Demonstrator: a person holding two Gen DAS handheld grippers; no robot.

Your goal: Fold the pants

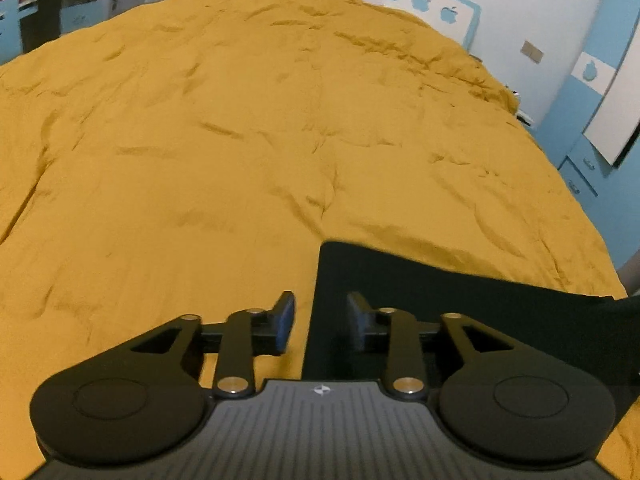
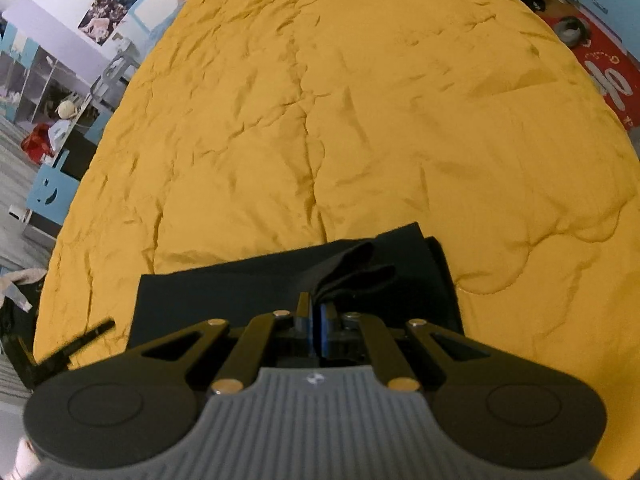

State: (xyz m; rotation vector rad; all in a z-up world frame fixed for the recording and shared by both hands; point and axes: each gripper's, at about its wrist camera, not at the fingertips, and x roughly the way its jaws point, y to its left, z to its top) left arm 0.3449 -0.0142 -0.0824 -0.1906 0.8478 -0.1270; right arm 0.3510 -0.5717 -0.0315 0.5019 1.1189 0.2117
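Dark pants laid out for folding on a mustard-yellow bed

The pants (image 2: 256,292) lie flat at the near edge of the bed (image 2: 320,120), at about 6 o'clock in both wrist views, where the wide quilt gives room to turn one layer over another. The right claw (image 2: 316,320) is clenched on a bunched fold of the dark cloth, which rises from its tips toward 1 o'clock; that grip looks meant to carry the edge across the layer beneath. The left claw (image 1: 320,320) is released, its jaws apart and gripping nothing, poised over the straight left edge of the pants, with one blue-padded finger above the quilt and the other above the fabric. From there it looks ready to pinch or pin that edge.
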